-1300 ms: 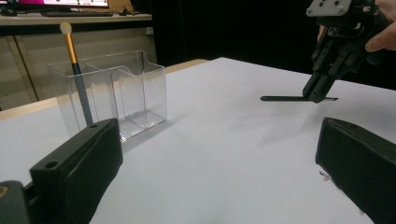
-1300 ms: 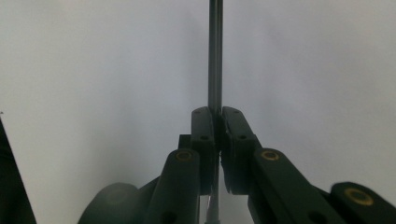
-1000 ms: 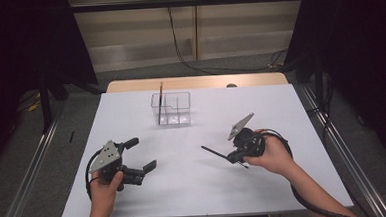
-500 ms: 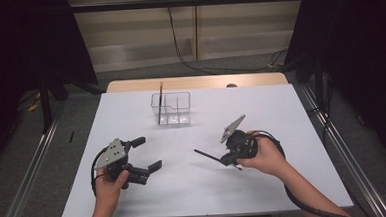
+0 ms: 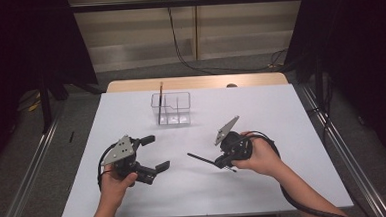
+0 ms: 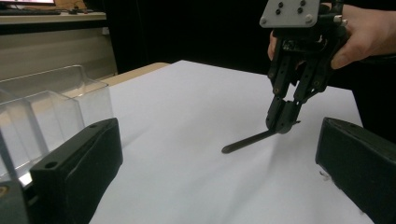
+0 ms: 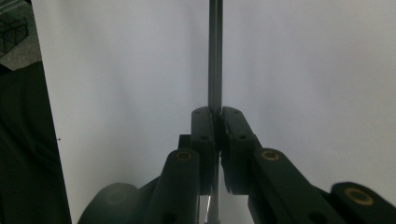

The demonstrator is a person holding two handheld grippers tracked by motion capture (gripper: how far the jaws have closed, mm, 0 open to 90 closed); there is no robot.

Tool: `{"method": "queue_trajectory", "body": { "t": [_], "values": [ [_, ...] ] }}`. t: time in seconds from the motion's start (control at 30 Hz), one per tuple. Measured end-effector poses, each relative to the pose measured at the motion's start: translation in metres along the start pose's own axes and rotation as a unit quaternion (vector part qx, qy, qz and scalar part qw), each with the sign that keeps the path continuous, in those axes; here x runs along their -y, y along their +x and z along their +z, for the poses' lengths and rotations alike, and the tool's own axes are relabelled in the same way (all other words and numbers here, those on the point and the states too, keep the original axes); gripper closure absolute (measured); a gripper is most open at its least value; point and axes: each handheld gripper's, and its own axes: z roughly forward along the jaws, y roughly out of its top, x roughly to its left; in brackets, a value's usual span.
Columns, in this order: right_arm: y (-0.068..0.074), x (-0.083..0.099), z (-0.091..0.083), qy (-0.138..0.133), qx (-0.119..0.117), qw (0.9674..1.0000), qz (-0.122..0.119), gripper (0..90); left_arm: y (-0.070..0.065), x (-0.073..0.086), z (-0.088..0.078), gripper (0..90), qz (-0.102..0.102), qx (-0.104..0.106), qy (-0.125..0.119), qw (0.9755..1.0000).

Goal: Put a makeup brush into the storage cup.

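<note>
My right gripper (image 5: 224, 161) is shut on a thin black pen (image 5: 200, 158), which points left and lies low over the white table (image 5: 281, 114). In the right gripper view the pads (image 7: 203, 126) clamp the pen (image 7: 215, 56) near its end. My left gripper (image 5: 155, 152) stands open with nothing between its fingers, left of the pen tip. The left gripper view looks between its own two black fingers (image 6: 79, 163) at the right gripper (image 6: 283, 123) and the slanting pen (image 6: 247, 140). A clear divided box (image 5: 171, 109) stands at the back, with a brown stick (image 5: 160, 92) upright in it.
The clear box (image 6: 56, 102) is close on the left in the left gripper view. A wooden strip (image 5: 194, 82) borders the table's far edge. Metal rails (image 5: 29, 167) run along both sides on the floor. Cables trail from both grippers.
My left gripper has drifted a little to the right, toward the pen tip. The right gripper with the pen has edged slightly left and stays shut.
</note>
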Motion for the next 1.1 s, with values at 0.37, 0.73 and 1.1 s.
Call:
{"method": "queue_trajectory", "body": {
  "t": [0.37, 0.73, 1.1],
  "values": [
    [0.002, -0.007, -0.002, 0.003, -0.002, 0.9998, -0.018, 85.1, -0.005, -0.011, 0.020, 0.4, 0.005, 0.040, 0.018, 0.9990],
    [0.003, -0.010, -0.001, 0.013, -0.007, 0.9994, -0.031, 85.1, -0.009, -0.015, 0.039, 0.2, 0.013, 0.072, 0.048, 0.9962],
    [0.003, -0.012, 0.002, 0.012, -0.017, 0.9992, -0.033, 85.1, -0.010, -0.018, 0.044, 0.0, 0.008, 0.081, 0.072, 0.9941]
  ]
}}
